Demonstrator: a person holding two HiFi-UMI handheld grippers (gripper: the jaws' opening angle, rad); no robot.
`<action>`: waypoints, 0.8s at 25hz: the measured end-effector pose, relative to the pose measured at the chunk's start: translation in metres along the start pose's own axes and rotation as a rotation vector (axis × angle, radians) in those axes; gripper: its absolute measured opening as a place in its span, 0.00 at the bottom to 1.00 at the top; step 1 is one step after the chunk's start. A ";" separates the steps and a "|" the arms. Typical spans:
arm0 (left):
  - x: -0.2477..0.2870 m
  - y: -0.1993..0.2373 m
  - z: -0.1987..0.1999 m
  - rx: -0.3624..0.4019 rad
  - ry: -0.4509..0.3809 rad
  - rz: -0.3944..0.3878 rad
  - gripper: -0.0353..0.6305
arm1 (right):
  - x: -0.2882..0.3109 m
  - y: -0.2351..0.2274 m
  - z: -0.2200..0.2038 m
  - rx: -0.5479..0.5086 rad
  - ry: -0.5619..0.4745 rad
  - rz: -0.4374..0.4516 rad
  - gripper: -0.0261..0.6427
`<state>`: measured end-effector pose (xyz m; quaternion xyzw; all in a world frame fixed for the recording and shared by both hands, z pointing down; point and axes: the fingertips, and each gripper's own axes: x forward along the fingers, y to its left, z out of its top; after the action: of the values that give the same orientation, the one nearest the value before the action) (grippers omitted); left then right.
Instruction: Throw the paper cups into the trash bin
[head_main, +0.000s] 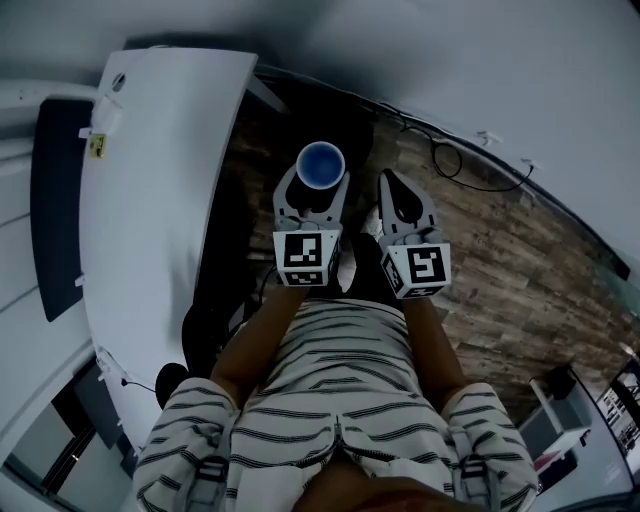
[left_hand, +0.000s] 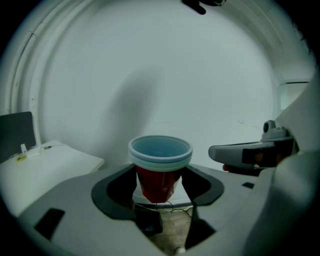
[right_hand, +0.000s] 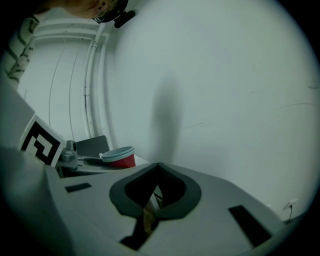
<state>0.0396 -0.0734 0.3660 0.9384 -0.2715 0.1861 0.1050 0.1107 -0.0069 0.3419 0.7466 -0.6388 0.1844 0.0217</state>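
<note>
The left gripper (head_main: 312, 203) clamps the red cup (left_hand: 160, 156) at centre frame, upright with its mouth up and long axis vertical, while the right gripper (head_main: 404, 205), just right, is closed on nothing.

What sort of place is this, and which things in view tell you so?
Probably an office or lab workroom: a white desk, a wood-pattern floor with loose cables, and a plain white wall. The left gripper holds a red paper cup here.

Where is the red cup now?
The red paper cup is gripped upright in the left claw, above the wooden floor, just left of the right claw.
</note>
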 end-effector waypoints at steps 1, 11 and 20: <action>0.001 0.001 -0.003 -0.003 0.006 -0.002 0.50 | 0.002 0.000 -0.004 0.002 0.005 -0.001 0.06; 0.019 0.001 -0.041 -0.005 0.064 -0.021 0.50 | 0.014 -0.015 -0.040 0.028 0.037 -0.021 0.06; 0.035 0.004 -0.078 -0.038 0.098 -0.023 0.50 | 0.029 -0.025 -0.073 0.066 0.054 -0.032 0.06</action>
<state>0.0420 -0.0701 0.4518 0.9290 -0.2590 0.2254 0.1381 0.1200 -0.0099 0.4232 0.7519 -0.6195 0.2251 0.0173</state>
